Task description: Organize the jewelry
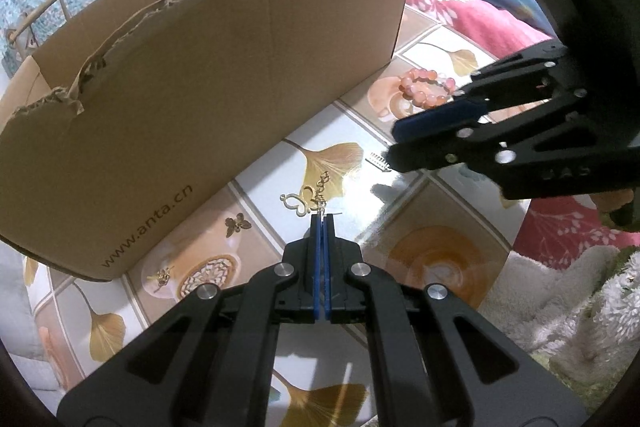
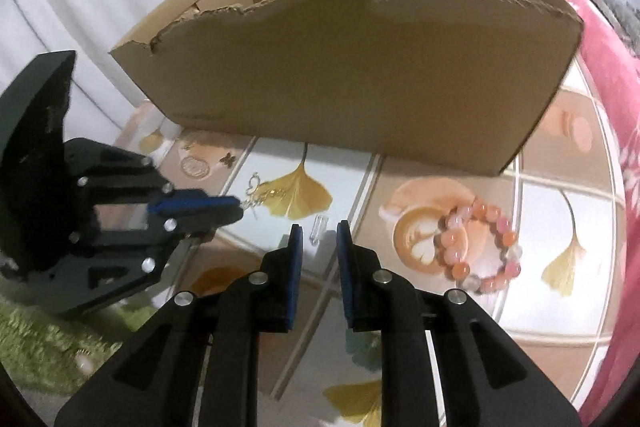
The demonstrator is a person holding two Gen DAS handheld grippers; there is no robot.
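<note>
Gold butterfly earring (image 1: 308, 198), thin, looped, with dangling chain.

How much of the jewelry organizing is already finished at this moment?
Nothing visibly finished: what shows of the cardboard box interior holds no jewelry. In hand: the left gripper is shut on the gold butterfly pendant. Left: the pink bead bracelet and a small clear piece lie on the table; the right gripper is open, empty.
</note>
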